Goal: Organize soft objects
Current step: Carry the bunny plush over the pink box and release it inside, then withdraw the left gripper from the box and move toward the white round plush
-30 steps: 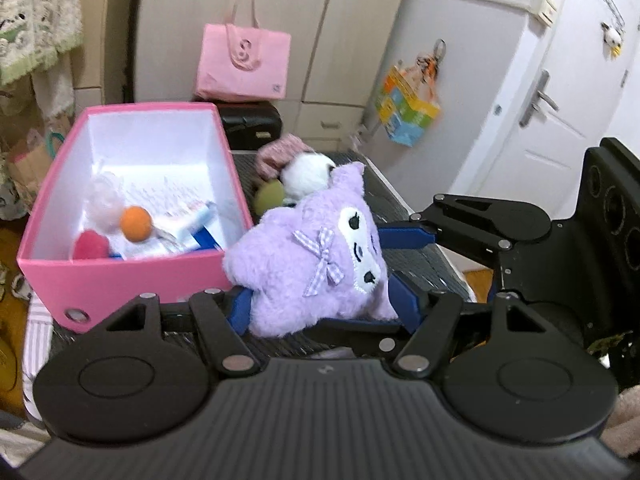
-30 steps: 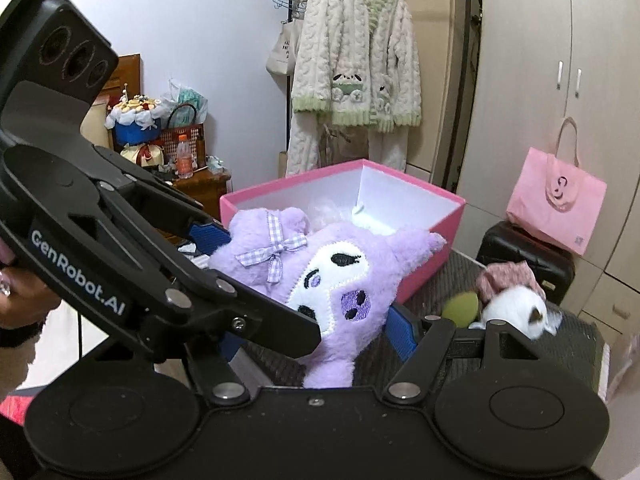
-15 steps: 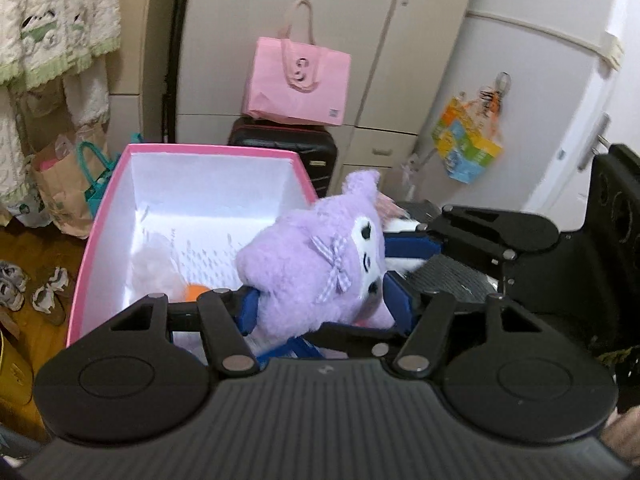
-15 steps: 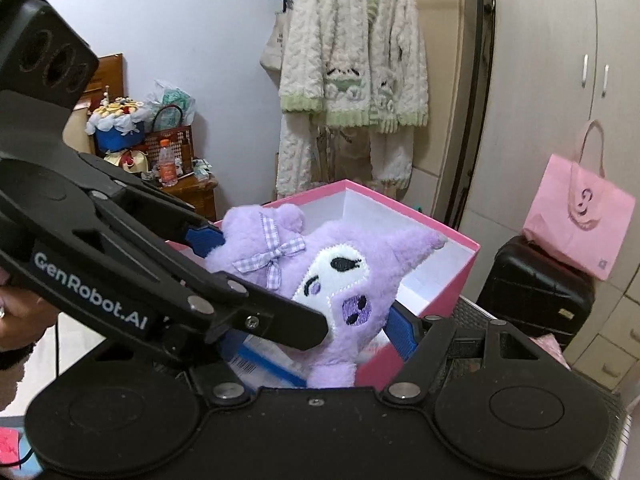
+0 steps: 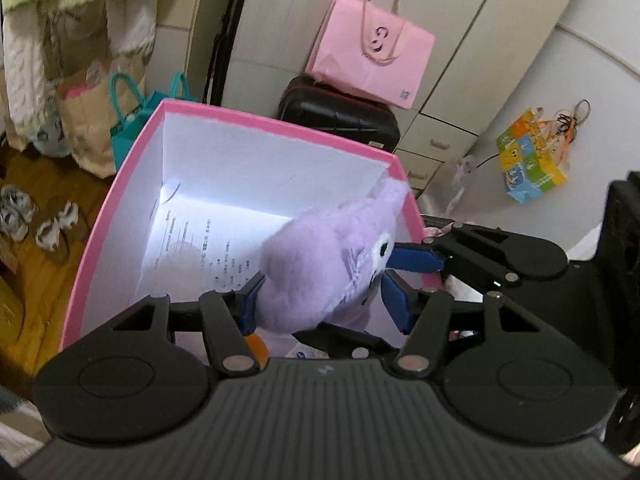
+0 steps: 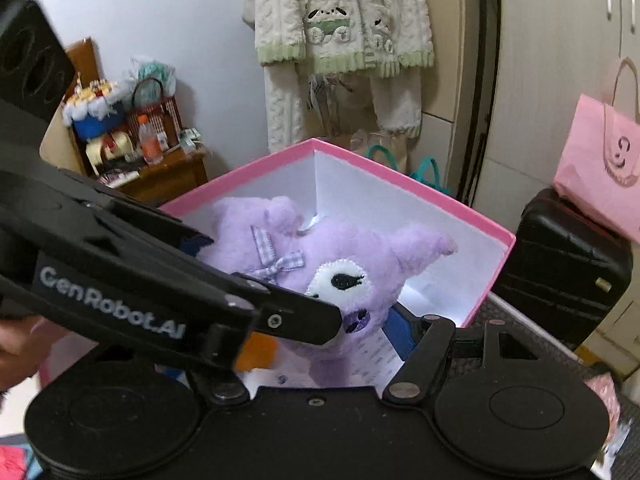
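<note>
- While the purple plush toy [image 5: 320, 276] hangs over the open pink box [image 5: 120, 208], both grippers have hold of it at once.
- The left gripper [image 5: 324, 304] has its blue fingers [image 5: 394, 308] on either side of the toy's body, closing in on the soft fur and pressing it.
- The right gripper [image 6: 320, 304] clamps the same toy [image 6: 332, 256] from the other side; one blue finger [image 6: 402, 330] shows against the toy's lower face, and the other is hidden behind the left gripper's black frame.
- The toy sits above the box's white inside, its pointed ear near the far pink rim [image 6: 420, 192].
- A printed paper sheet [image 5: 200, 248] lies on the box floor, and an orange ball [image 6: 256, 350] peeks out below the toy.
- Behind the box stand a black suitcase [image 5: 340, 120] and a pink bag [image 5: 372, 52].
</note>
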{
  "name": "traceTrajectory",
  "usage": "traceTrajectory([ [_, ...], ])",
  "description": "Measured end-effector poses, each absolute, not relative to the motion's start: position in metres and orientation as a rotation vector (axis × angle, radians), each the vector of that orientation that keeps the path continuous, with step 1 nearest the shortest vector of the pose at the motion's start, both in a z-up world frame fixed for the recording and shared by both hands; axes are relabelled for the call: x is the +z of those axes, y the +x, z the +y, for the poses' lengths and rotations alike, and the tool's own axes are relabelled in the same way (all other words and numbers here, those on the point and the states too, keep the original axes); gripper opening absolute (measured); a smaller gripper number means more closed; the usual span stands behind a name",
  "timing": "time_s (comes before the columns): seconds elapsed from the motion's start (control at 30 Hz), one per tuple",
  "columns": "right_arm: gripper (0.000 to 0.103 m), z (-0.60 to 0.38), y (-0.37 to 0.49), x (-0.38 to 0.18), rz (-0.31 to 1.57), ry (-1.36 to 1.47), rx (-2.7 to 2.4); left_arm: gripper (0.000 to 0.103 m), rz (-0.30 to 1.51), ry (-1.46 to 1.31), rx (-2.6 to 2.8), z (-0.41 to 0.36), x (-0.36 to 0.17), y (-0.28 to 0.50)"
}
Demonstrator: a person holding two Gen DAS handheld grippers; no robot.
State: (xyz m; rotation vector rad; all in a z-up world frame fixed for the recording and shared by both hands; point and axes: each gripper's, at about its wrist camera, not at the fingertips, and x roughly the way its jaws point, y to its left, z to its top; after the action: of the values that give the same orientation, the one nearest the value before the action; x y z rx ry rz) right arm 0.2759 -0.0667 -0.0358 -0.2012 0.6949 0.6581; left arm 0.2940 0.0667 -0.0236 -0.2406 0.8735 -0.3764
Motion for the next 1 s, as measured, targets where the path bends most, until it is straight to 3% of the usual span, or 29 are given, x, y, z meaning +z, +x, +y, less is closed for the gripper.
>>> traceTrajectory([
  [0.23, 0.074, -0.047, 0.278, -0.039, 0.717, -0.336, 0.604, 0.058, 0.875, -0.220, -0.338, 0.070, -0.028, 0.292],
  [0.57, 0.077, -0.045, 0.248, -0.030, 0.694, -0.399, 0.551, 0.071, 0.746, -0.113, -0.311, 0.077, 0.003, 0.249],
  [1.0, 0.078, -0.072, 0.176, 0.007, 0.600, -0.412, 0.550, 0.071, 0.670, 0.041, -0.407, 0.066, 0.044, 0.169],
])
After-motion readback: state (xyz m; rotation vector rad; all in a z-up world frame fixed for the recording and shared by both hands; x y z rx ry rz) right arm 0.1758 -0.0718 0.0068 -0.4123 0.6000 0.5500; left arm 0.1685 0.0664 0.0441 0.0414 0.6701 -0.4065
